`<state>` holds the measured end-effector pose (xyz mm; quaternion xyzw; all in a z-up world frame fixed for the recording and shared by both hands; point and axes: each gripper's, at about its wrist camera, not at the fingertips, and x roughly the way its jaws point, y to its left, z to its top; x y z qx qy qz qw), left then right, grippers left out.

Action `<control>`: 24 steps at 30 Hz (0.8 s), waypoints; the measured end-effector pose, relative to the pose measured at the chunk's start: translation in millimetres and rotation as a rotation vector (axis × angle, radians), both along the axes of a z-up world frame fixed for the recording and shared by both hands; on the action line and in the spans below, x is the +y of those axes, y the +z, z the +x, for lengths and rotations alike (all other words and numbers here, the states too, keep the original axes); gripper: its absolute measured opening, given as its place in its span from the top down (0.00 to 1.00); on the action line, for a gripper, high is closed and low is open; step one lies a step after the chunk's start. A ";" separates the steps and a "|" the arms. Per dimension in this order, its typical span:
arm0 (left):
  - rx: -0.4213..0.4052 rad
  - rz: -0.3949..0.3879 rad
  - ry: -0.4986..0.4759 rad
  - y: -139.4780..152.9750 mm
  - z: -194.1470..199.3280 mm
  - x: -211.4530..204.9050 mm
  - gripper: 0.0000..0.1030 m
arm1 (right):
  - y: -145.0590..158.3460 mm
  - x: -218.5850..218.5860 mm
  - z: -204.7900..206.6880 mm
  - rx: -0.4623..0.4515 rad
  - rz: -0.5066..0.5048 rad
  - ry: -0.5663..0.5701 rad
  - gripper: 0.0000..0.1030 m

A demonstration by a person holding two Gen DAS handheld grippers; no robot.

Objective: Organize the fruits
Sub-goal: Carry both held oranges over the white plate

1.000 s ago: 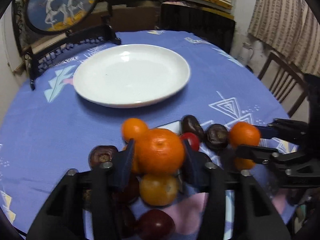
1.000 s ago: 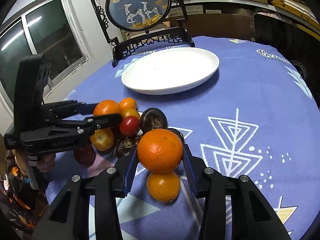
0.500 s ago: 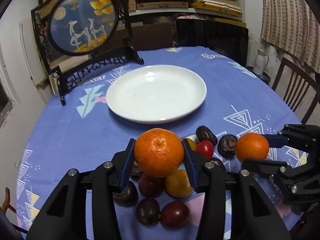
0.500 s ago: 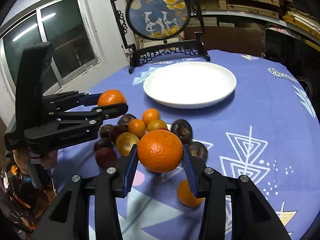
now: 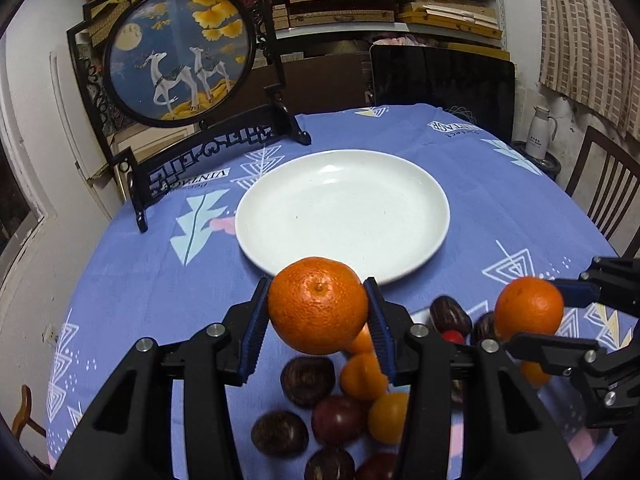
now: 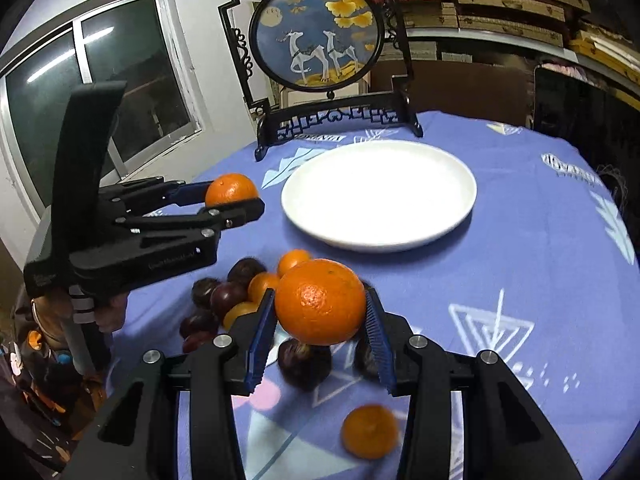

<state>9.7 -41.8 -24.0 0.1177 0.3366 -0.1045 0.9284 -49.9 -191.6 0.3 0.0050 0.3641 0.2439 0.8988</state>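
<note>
The left gripper is clamping an orange between its blue pads, holding it clear of the blue cloth, just short of the near rim of the white plate. The right wrist view is confirming this grip from the side, at the left of the frame. Below and between the grippers, a pile of small oranges and dark fruits is lying on the cloth. The right gripper is likewise gripping a second orange above the pile's right edge, off the cloth. One small orange is sitting apart, near the table edge. A framed deer picture is standing behind the plate.
</note>
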 end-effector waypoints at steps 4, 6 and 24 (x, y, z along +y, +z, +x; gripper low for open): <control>-0.013 0.008 -0.001 4.2 11.0 -3.0 0.56 | 5.9 -2.3 14.1 -0.009 -0.015 -0.012 0.57; -0.020 0.016 -0.002 6.8 16.8 -4.6 0.56 | 8.3 -3.0 20.3 -0.013 -0.019 -0.013 0.57; -0.009 0.041 0.037 11.7 84.0 4.3 0.56 | 12.5 -8.8 75.8 -0.012 -0.082 -0.013 0.57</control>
